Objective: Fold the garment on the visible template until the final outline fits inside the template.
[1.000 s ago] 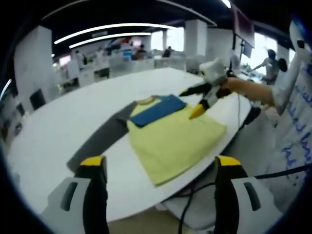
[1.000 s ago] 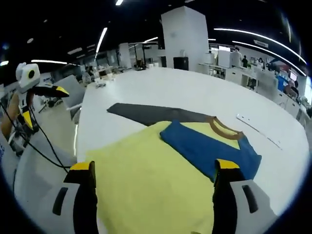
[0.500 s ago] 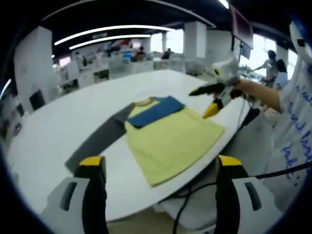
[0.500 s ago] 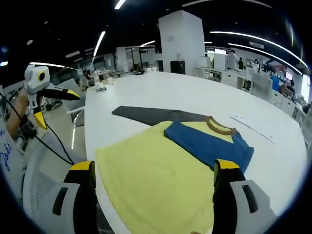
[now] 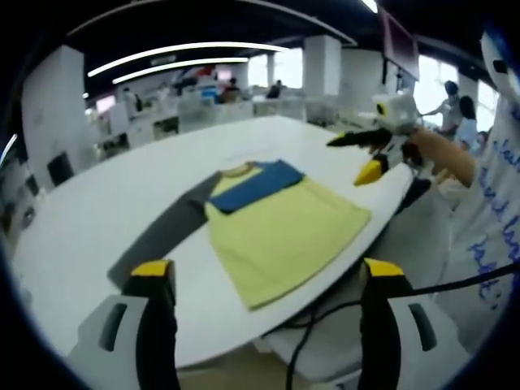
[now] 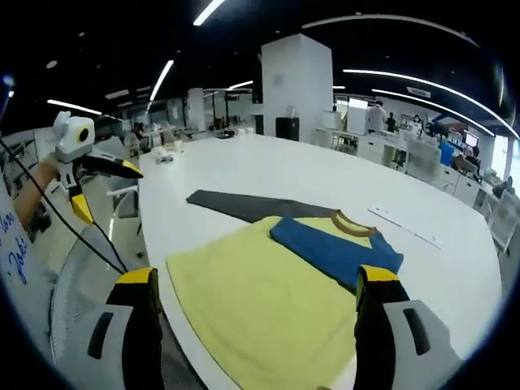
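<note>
Garment (image 5: pixel 280 231) lies flat on white surface (image 5: pixel 97 219), hem at the near edge; blue sleeve (image 6: pixel 333 252) folded across the chest, grey sleeve (image 5: pixel 154 236) stretched out along the surface. Long axis runs hem-to-collar, away from near edge. Both hand-held grippers off the cloth, jaws apart, empty: left hand-held gripper (image 5: pixel 264 280) back from the edge, nearer the grey sleeve; right hand-held gripper (image 6: pixel 252 284) over the hem side. Grey sleeve prob. next; left is closer.

Left gripper view looks across table (image 5: pixel 73 236) from off its near edge, well back. Right gripper view looks from the adjoining edge, nearer, over table (image 6: pixel 268 166). Both share shirt (image 5: pixel 280 231) (image 6: pixel 268 305) at table edge.
</note>
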